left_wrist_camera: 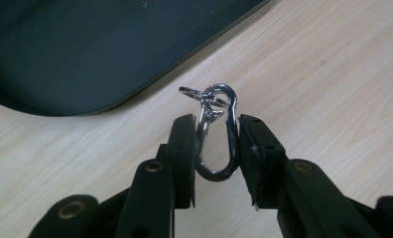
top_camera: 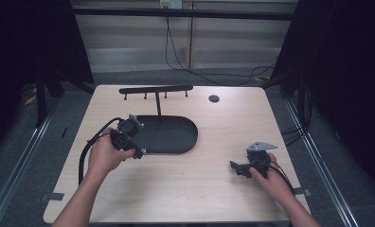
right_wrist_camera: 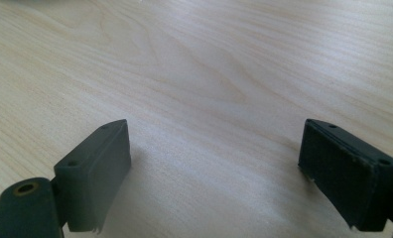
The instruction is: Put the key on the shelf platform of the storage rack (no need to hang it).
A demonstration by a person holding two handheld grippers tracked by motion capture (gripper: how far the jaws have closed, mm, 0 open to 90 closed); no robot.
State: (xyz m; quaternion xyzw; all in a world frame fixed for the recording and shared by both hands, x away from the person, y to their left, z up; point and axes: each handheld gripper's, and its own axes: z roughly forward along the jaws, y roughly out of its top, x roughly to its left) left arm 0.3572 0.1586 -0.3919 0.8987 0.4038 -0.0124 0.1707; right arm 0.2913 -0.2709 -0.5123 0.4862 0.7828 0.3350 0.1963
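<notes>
The right gripper (top_camera: pixel 237 168) rested near, jaws spread wide; the left gripper (left_wrist_camera: pixel 215 144) clenched a metal carabiner (left_wrist_camera: pixel 217 134) beside the black tray (top_camera: pixel 176 137).

This looks like a lab recording bay: a pale wooden table (top_camera: pixel 223 179) stands on grey carpet between black curtains (top_camera: pixel 346 71), with metal rails (top_camera: pixel 15 165) on the floor, loose cables (top_camera: pixel 195 71) behind it and a wall socket (top_camera: pixel 170 4) above.
</notes>
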